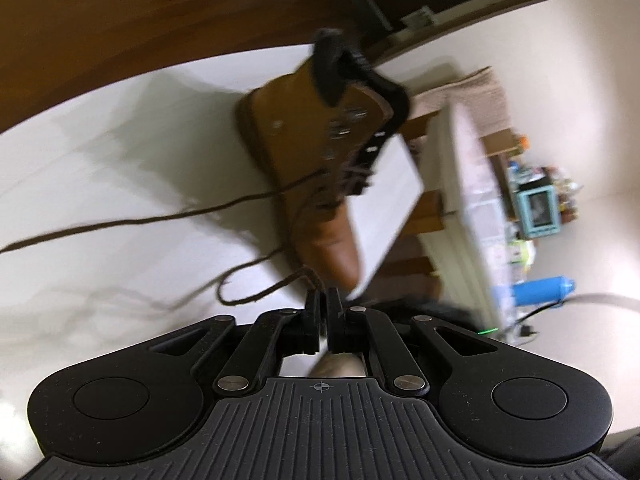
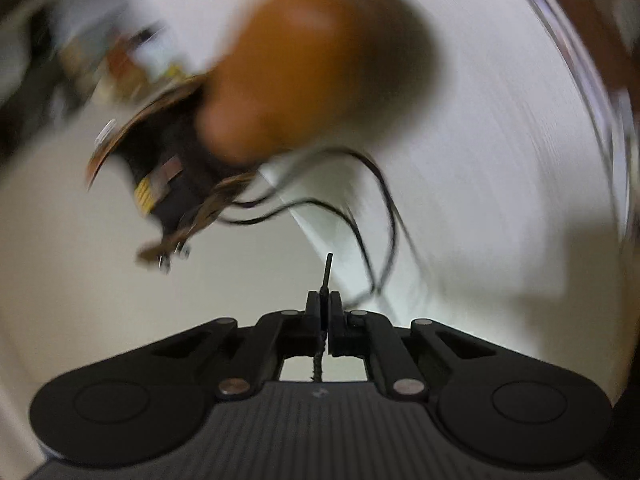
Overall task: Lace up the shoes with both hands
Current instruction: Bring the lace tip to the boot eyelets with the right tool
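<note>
A tan ankle boot (image 1: 316,168) with a black collar and metal eyelets lies on the white table (image 1: 120,152), toe toward the camera. Its brown lace (image 1: 256,292) loops over the table and runs into my left gripper (image 1: 324,300), which is shut on it just off the toe. A second strand (image 1: 120,220) trails off to the left edge. In the right wrist view the boot (image 2: 312,64) is blurred and close, toe up. My right gripper (image 2: 325,300) is shut on the other lace end, whose stiff tip (image 2: 328,272) sticks out past the fingertips.
The table's right edge (image 1: 404,216) sits close to the boot. Beyond it stand a white radiator-like unit (image 1: 472,216), a shelf with a teal frame (image 1: 538,214) and a blue cylinder (image 1: 540,290). Brown wood (image 1: 120,20) borders the far side.
</note>
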`<state>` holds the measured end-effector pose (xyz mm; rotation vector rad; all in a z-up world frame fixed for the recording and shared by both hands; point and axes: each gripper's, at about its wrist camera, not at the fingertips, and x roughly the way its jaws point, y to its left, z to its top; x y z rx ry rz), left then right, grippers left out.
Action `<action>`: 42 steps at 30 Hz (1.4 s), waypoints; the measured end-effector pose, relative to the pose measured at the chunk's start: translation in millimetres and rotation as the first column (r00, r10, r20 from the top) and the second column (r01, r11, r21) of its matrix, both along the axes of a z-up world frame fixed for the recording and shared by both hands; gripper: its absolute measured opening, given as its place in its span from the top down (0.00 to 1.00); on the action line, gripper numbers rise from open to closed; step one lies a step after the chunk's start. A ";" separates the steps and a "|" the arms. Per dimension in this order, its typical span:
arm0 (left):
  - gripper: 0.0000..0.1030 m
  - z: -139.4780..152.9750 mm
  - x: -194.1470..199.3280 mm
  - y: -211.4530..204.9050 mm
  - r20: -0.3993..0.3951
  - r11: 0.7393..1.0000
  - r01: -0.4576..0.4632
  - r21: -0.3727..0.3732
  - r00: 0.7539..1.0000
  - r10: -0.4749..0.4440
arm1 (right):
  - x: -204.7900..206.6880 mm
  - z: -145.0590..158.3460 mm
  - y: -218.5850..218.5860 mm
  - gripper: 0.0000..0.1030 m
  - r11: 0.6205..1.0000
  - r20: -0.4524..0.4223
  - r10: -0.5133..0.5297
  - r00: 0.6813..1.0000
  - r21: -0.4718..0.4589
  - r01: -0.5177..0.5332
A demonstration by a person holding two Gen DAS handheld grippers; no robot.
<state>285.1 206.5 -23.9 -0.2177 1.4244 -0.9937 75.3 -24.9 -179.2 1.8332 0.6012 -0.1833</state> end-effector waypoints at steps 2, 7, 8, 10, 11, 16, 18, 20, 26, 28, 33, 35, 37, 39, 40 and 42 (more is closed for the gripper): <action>0.92 -0.2 -5.2 -7.0 0.093 0.990 0.079 0.114 0.992 -0.090 | 2.3 21.9 -11.2 0.96 0.990 0.013 0.022 1.000 -0.141 -0.020; 0.85 23.8 -31.0 -35.5 0.343 0.957 0.256 0.135 0.894 -0.288 | 7.9 50.5 -26.4 0.96 0.968 0.020 0.025 0.999 -0.249 -0.020; 0.83 32.0 -37.0 -42.7 0.391 0.951 0.292 0.105 0.867 -0.309 | 9.4 53.5 -26.4 0.96 0.966 0.016 0.034 0.999 -0.257 -0.029; 0.81 44.6 -45.0 -55.0 0.459 0.939 0.341 0.050 0.827 -0.325 | 12.6 60.7 -23.3 0.96 0.959 0.014 0.061 0.998 -0.277 -0.055; 0.81 48.5 -48.8 -59.8 0.490 0.932 0.359 0.046 0.805 -0.334 | 14.0 63.7 -21.6 0.96 0.958 0.017 0.070 0.997 -0.281 -0.063; 0.81 56.4 -66.1 -79.3 0.600 0.885 0.460 0.077 0.687 -0.409 | 18.9 81.5 -14.4 0.96 0.943 0.026 0.117 0.993 -0.316 -0.103; 0.82 55.3 -69.0 -82.7 0.610 0.876 0.474 0.086 0.670 -0.423 | 21.3 90.8 -12.6 0.96 0.931 0.030 0.145 0.989 -0.343 -0.126; 0.84 53.6 -70.2 -85.3 0.610 0.873 0.480 0.088 0.667 -0.428 | 22.1 97.8 -11.4 0.96 0.918 0.028 0.160 0.987 -0.373 -0.138; 0.97 49.1 -73.6 -91.9 0.611 0.864 0.494 0.094 0.657 -0.442 | 24.1 110.6 -8.4 0.96 0.876 0.014 0.198 0.980 -0.450 -0.170; 0.97 50.0 -74.7 -92.0 0.618 0.862 0.497 0.100 0.648 -0.445 | 24.9 113.3 -8.5 0.96 0.861 0.008 0.207 0.978 -0.477 -0.179; 0.97 52.4 -77.3 -93.7 0.638 0.859 0.496 0.129 0.621 -0.455 | 29.1 114.4 -14.7 0.96 0.838 0.005 0.243 0.970 -0.505 -0.208; 0.97 51.7 -78.3 -96.5 0.641 0.858 0.493 0.145 0.613 -0.461 | 31.7 111.5 -19.1 0.95 0.839 0.003 0.260 0.966 -0.497 -0.224; 0.97 50.9 -79.0 -100.2 0.642 0.860 0.486 0.157 0.611 -0.463 | 36.5 105.3 -28.2 0.94 0.845 0.007 0.283 0.959 -0.474 -0.247; 0.97 49.3 -80.0 -106.4 0.638 0.867 0.466 0.177 0.617 -0.461 | 42.8 98.5 -38.7 0.93 0.850 0.009 0.313 0.950 -0.449 -0.276; 0.97 48.2 -80.4 -110.1 0.634 0.872 0.452 0.189 0.622 -0.460 | 45.1 96.4 -42.5 0.93 0.849 0.009 0.326 0.945 -0.444 -0.288; 0.97 45.0 -81.5 -118.3 0.624 0.887 0.410 0.211 0.642 -0.445 | 54.5 87.8 -60.4 0.94 0.846 0.012 0.379 0.925 -0.410 -0.341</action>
